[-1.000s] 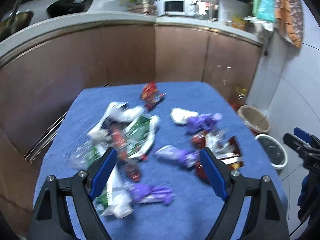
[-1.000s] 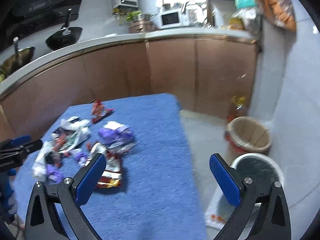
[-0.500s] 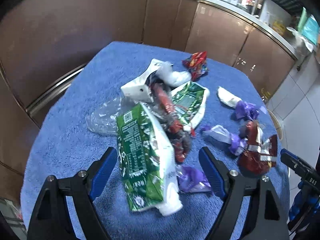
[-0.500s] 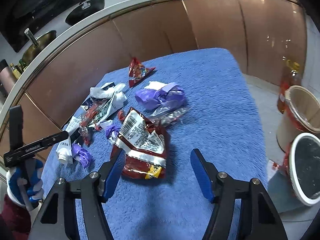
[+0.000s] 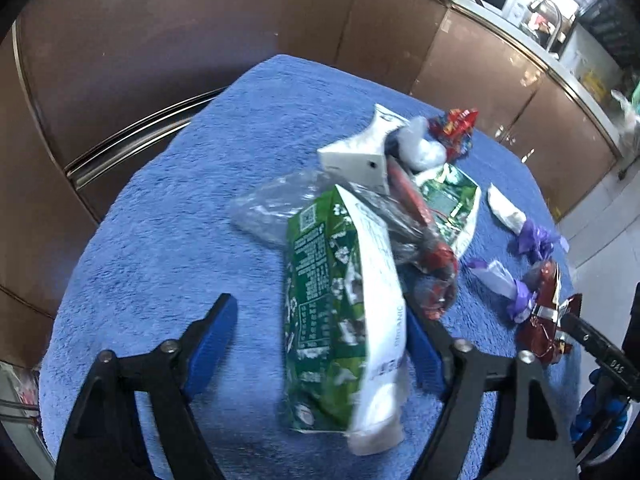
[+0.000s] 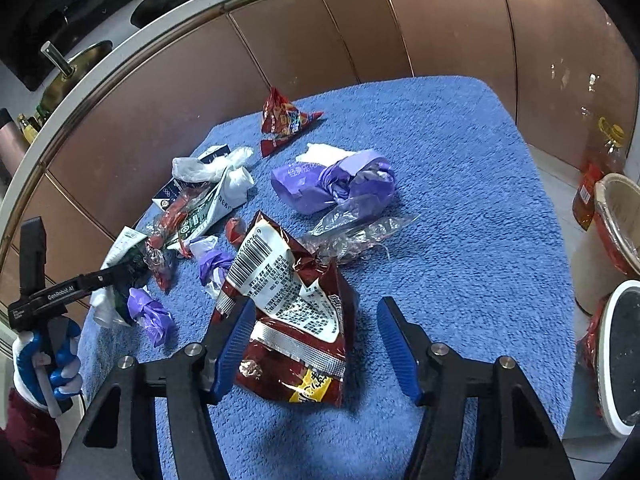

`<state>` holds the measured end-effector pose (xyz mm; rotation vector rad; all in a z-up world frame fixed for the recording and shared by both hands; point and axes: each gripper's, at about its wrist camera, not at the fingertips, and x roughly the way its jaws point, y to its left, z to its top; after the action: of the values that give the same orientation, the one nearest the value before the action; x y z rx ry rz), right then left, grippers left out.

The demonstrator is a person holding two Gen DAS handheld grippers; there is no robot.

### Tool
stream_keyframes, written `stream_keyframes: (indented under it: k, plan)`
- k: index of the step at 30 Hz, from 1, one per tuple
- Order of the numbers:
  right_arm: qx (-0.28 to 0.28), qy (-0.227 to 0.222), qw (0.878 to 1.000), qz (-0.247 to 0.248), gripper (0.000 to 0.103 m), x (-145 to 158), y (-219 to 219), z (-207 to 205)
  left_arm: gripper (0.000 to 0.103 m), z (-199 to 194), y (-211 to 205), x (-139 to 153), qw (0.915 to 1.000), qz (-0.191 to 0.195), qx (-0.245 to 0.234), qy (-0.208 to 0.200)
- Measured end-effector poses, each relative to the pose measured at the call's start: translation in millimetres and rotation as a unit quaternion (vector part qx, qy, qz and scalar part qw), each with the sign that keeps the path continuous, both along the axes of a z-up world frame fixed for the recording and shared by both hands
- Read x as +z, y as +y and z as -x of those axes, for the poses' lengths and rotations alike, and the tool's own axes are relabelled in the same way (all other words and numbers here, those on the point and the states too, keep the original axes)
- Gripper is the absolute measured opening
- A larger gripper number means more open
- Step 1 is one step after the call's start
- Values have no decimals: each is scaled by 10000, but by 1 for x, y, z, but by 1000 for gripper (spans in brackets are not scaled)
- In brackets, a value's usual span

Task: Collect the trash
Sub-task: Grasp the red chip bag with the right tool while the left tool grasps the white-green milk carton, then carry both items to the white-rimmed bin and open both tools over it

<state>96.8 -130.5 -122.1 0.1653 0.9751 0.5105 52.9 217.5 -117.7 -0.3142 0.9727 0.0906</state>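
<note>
Trash lies scattered on a table under a blue towel [image 6: 460, 200]. In the left wrist view a green and white carton [image 5: 332, 312] lies lengthwise between the jaws of my left gripper [image 5: 320, 344], which are closing. Its right finger is partly hidden behind the carton and its left finger stands clear of it. In the right wrist view a dark red snack bag [image 6: 292, 308] with a barcode lies between the closing jaws of my right gripper [image 6: 316, 340]. The left pad is at the bag's edge and the right pad is apart from it.
A purple bag [image 6: 332, 184], a clear plastic wrapper [image 6: 360, 228], a red wrapper [image 6: 288, 120] and small purple scraps lie farther back. Right of the table, on the floor, stand a beige bin [image 6: 616, 232], a white-rimmed bin [image 6: 624, 352] and an oil bottle [image 6: 600, 176]. Brown cabinets curve behind.
Both grippers have come down toward the table and tilted downward. Their jaws have narrowed. The green carton now lies between the left jaws and the red bag between the right jaws.
</note>
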Motion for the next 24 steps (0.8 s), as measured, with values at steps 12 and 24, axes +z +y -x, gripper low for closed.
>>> stream_keyframes:
  k: [12, 24]
  plan:
    - [189, 267, 9994, -59, 25, -15, 12, -5, 35, 12, 18, 0, 9985, 529, -116, -118]
    - [104, -323, 9992, -196, 8, 26, 2, 39, 34, 45, 0, 46, 9954, 500, -270, -768]
